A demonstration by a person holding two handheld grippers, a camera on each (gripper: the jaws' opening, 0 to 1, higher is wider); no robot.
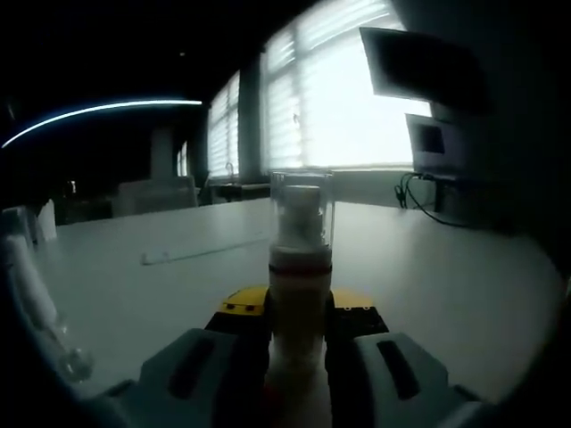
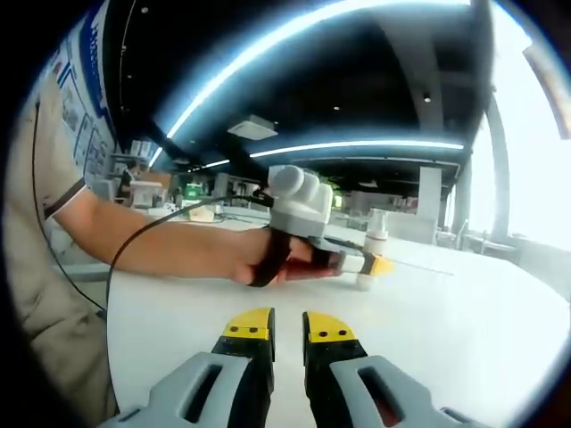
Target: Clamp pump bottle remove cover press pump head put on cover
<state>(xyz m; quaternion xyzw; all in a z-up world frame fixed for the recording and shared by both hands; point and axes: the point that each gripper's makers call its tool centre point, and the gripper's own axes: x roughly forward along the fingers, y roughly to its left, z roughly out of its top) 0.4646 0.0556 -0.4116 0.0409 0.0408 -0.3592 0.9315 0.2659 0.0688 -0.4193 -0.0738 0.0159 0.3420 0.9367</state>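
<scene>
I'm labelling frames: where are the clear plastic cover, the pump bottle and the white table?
clear plastic cover (image 1: pixel 302 192): left gripper view, upper wall.
pump bottle (image 1: pixel 300 299): left gripper view, pale body.
white table (image 2: pixel 464 312): right gripper view, bare top.

Blinding glare off the windows (image 1: pixel 348 98) — everything before them sits dim and backlit; ceiling light strips (image 2: pixel 357 147) bow at the fisheye edges.

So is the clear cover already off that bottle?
No, in the left gripper view the clear cover sits over the pump head of the bottle clamped in the left gripper.
</scene>
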